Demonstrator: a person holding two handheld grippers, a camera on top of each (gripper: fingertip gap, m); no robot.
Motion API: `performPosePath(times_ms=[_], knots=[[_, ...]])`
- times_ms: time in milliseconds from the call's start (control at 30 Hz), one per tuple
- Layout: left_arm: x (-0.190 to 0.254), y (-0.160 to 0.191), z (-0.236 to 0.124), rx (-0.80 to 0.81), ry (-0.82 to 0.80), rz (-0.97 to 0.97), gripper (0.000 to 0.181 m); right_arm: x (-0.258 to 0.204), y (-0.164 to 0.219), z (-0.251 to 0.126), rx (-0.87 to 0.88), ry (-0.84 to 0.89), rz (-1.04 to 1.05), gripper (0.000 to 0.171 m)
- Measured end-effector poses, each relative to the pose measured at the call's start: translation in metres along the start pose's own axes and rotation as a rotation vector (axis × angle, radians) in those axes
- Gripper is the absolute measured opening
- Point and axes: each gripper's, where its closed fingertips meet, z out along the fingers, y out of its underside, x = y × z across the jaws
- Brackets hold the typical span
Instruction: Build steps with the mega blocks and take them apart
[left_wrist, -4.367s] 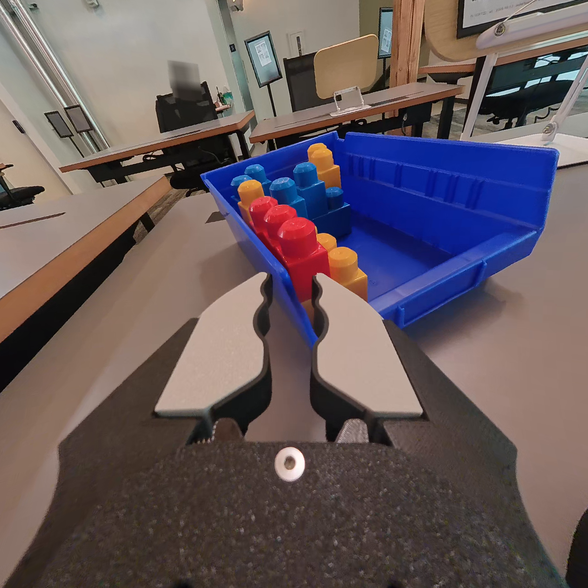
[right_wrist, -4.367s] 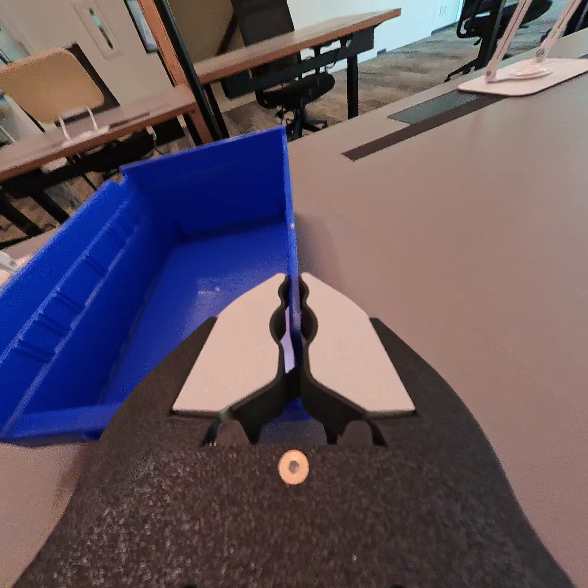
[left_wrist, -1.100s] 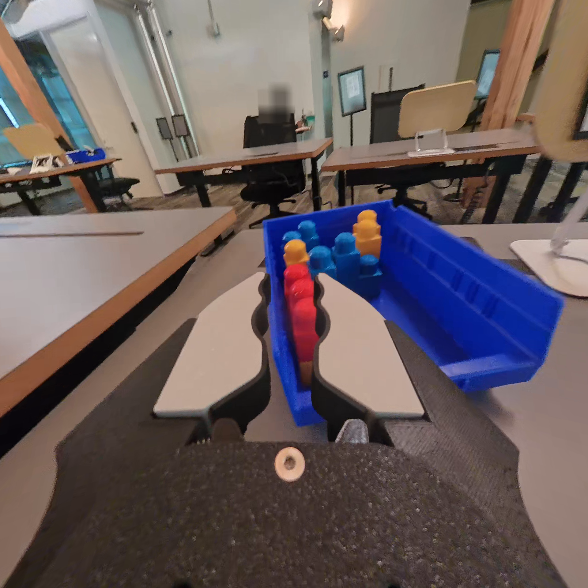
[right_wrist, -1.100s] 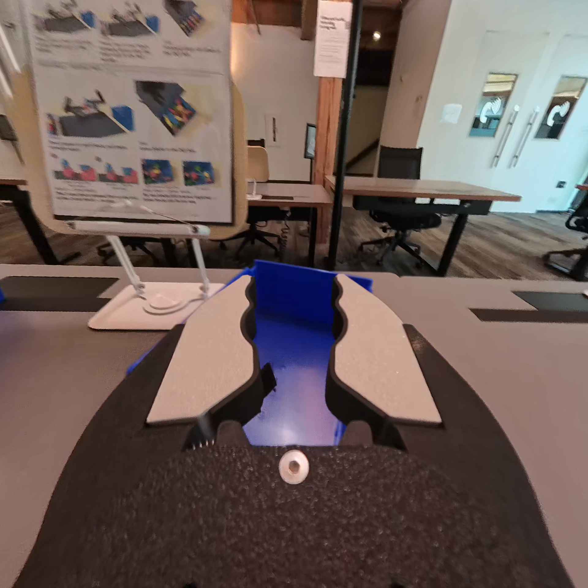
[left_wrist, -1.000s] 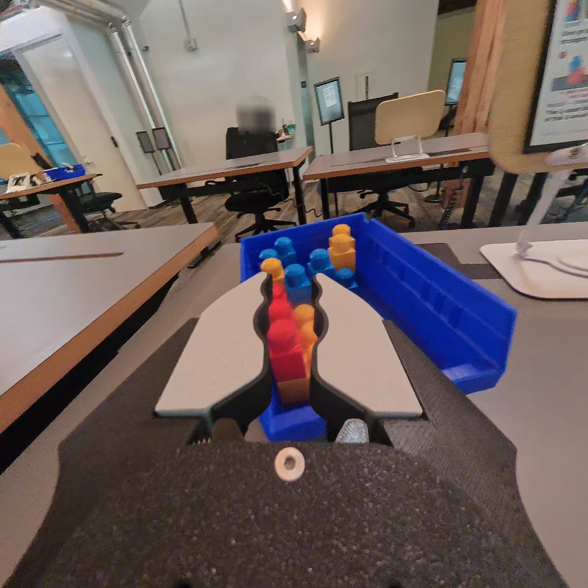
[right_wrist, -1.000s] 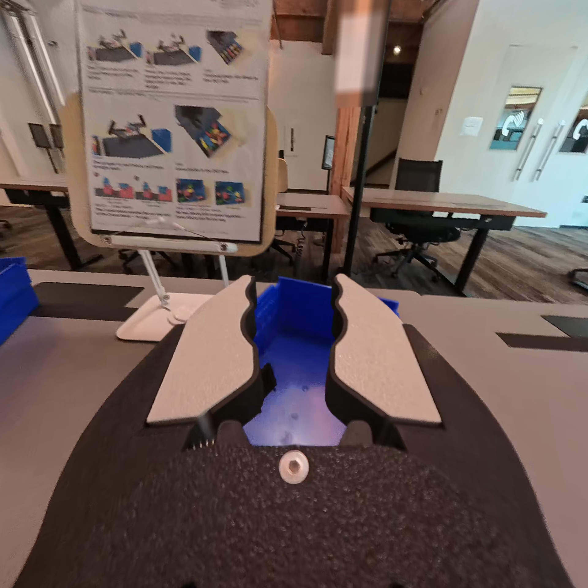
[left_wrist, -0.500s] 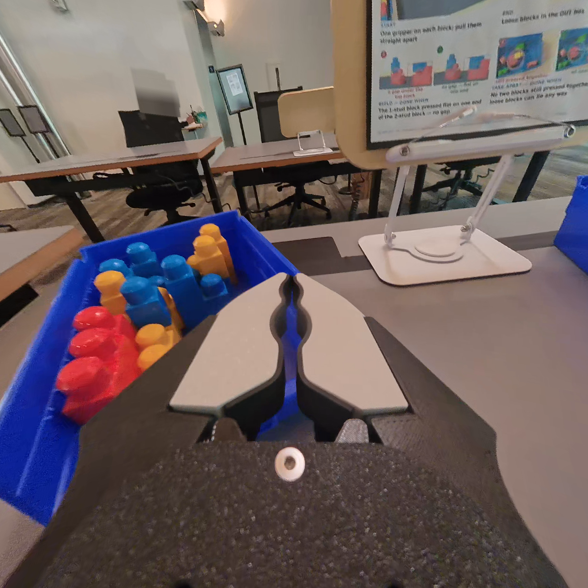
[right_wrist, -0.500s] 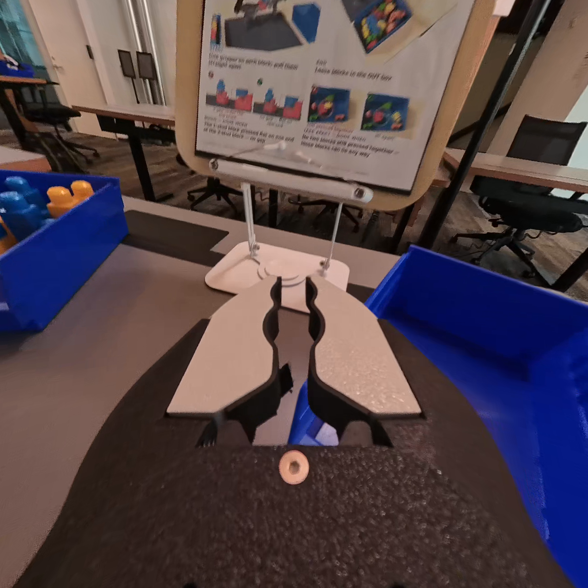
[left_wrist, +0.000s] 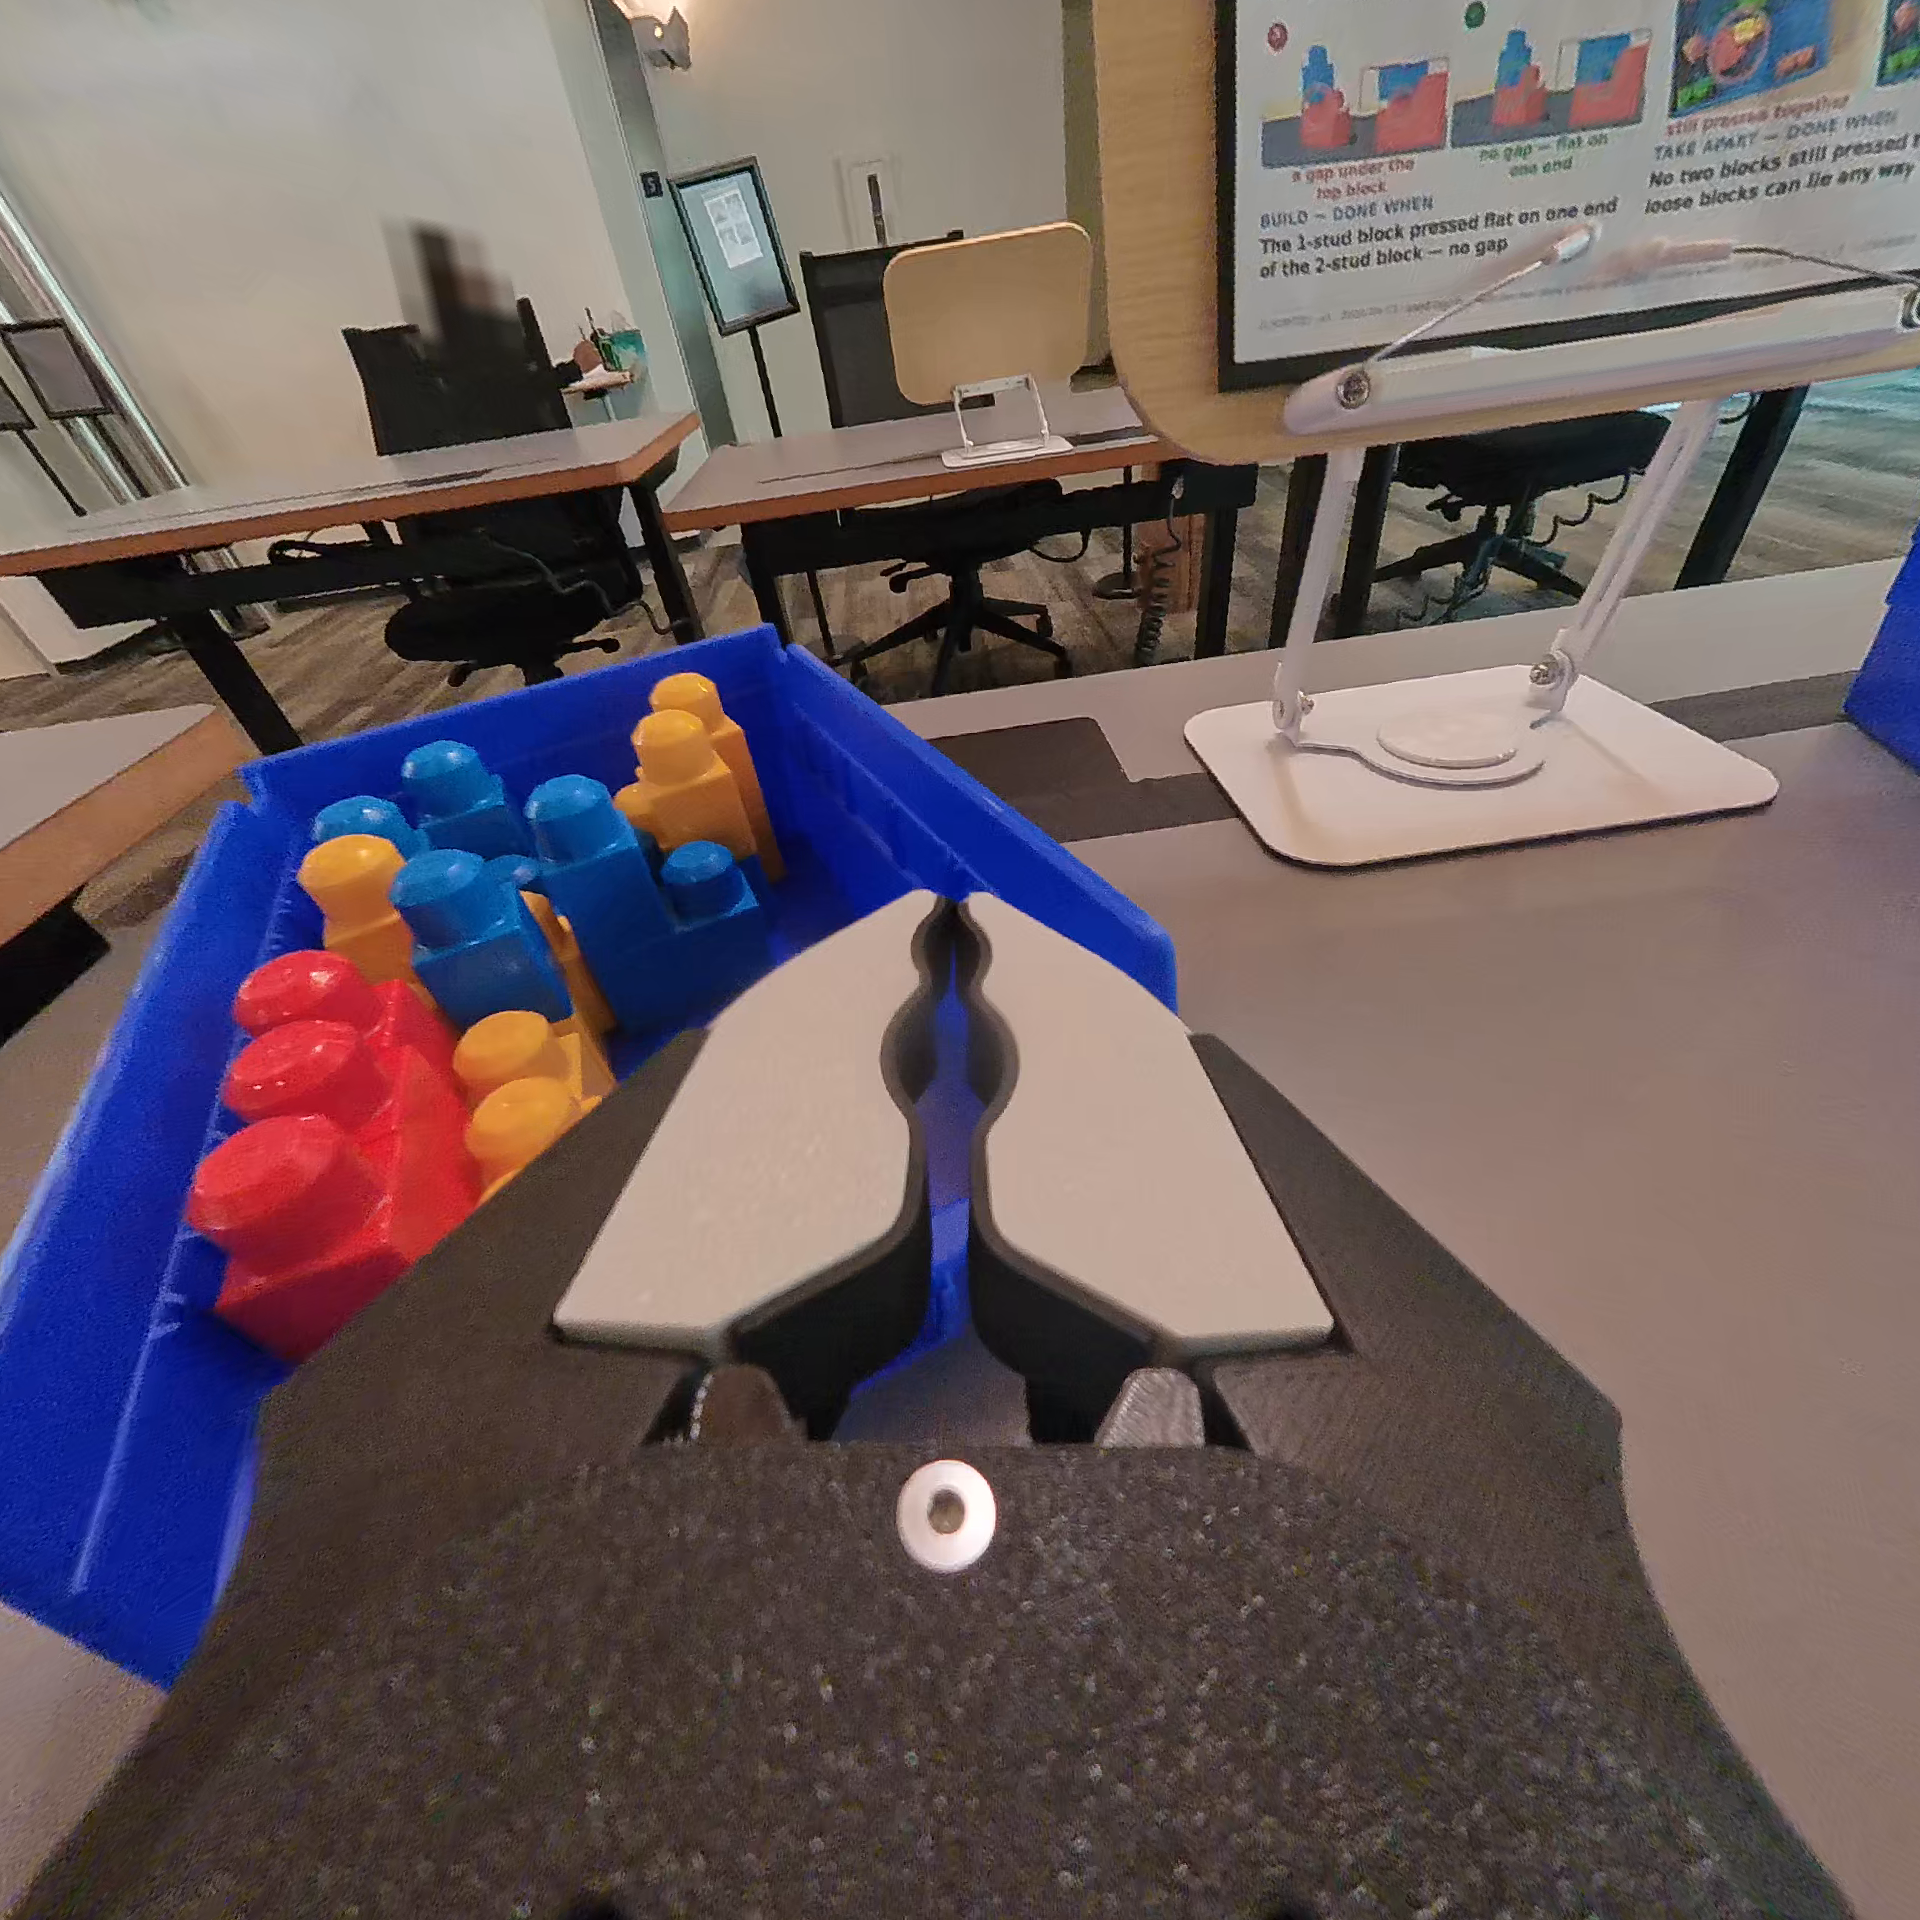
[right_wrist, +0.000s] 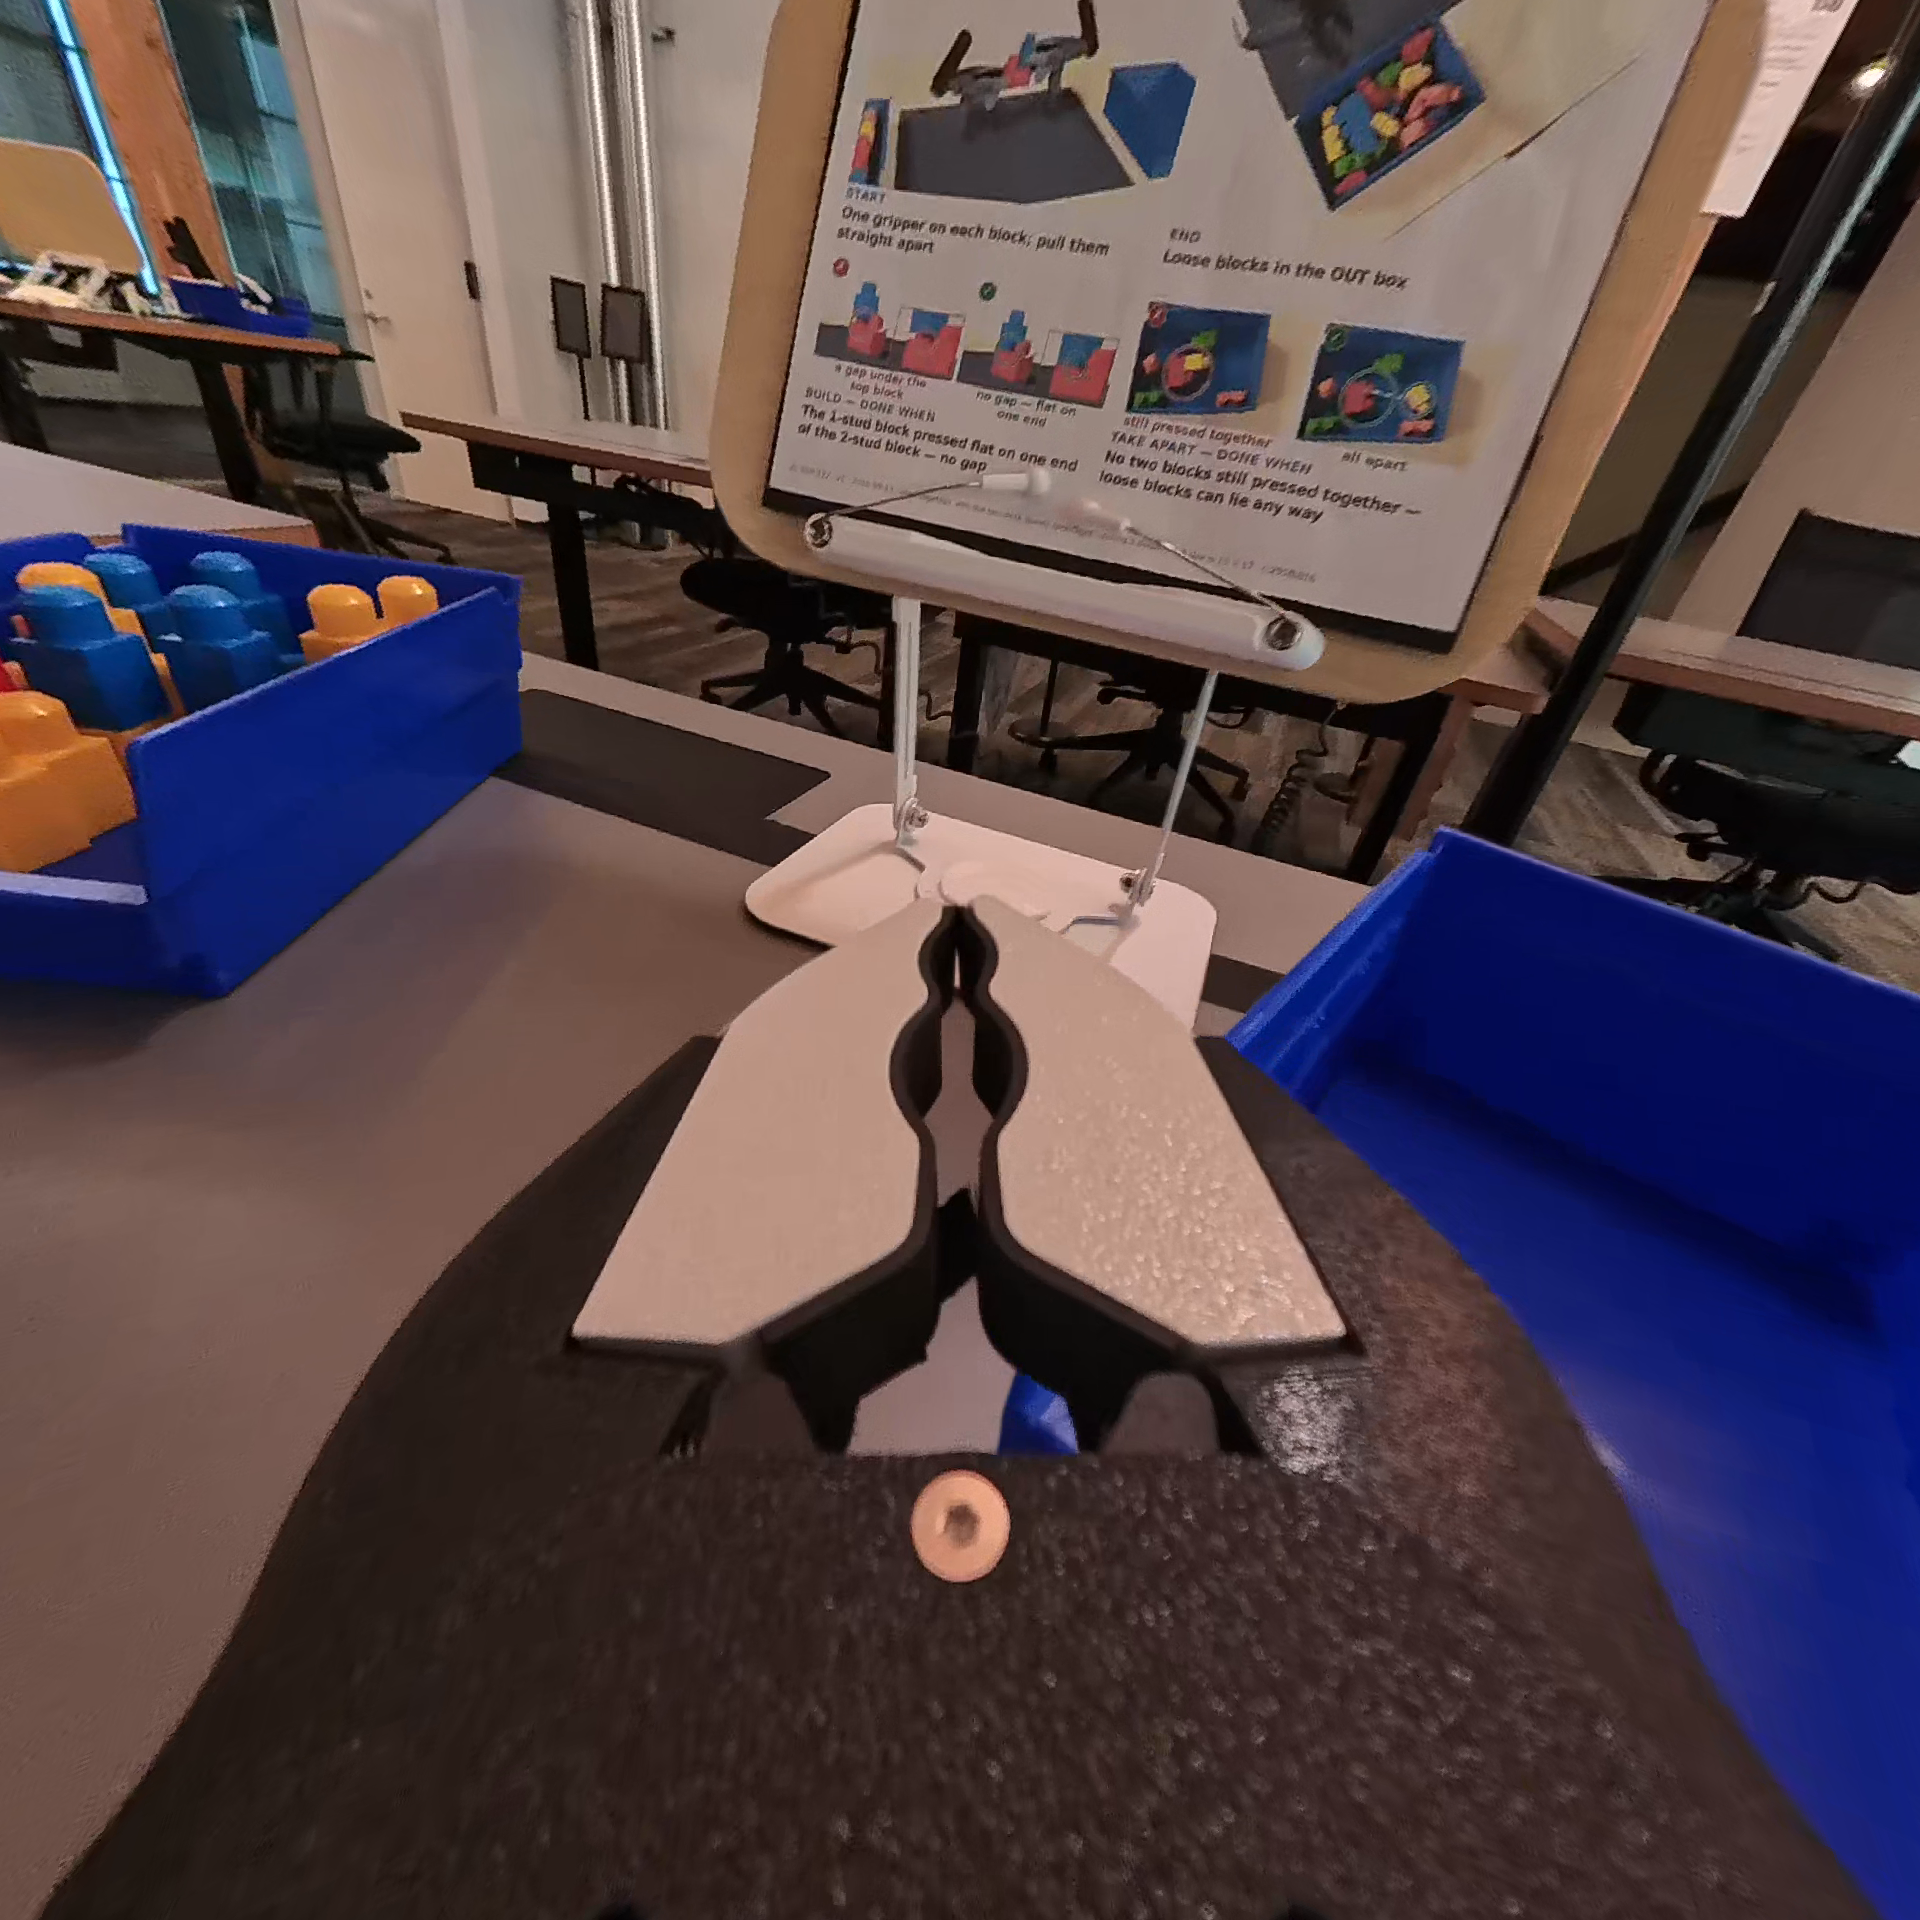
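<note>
Moulded plastic mega blocks (left_wrist: 488, 997) in red, blue and orange stood packed in a blue plastic bin (left_wrist: 997, 862) at the grey table's (left_wrist: 1558, 1039) left. The left gripper (left_wrist: 951, 920) hovered over the bin's right wall, pinched closed on nothing; the right gripper (right_wrist: 956, 925), likewise clenched and empty, hung beside an empty blue bin (right_wrist: 1621, 1039). Light, rigid and smooth, the blocks looked best gripped across flat side walls, below the studs.

My left claw (left_wrist: 954, 920): two pale grey wavy-edged fingers, black grainy body, white screw.
My right claw (right_wrist: 956, 925): same grey fingers, black pebbled body, pinkish screw.
</note>
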Motion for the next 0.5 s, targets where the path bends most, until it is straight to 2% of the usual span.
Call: performPosePath(times_ms=[200, 267, 367, 500], knots=[[-0.031, -0.022, -0.009, 0.022, -0.07, 0.068, 0.0, -0.013, 0.016, 0.006, -0.061, -0.045, -0.001, 0.0], [-0.046, -0.023, -0.01, -0.082, -0.086, 0.123, 0.0, -0.014, 0.021, 0.007, -0.078, -0.048, 0.001, 0.0], [-0.074, -0.035, -0.017, -0.134, -0.122, 0.198, 0.002, -0.013, 0.023, 0.008, -0.086, -0.049, 0.005, 0.0], [-0.113, -0.013, -0.016, -0.413, -0.063, 0.296, 0.028, -0.013, 0.021, 0.007, -0.079, -0.051, 0.017, 0.0]])
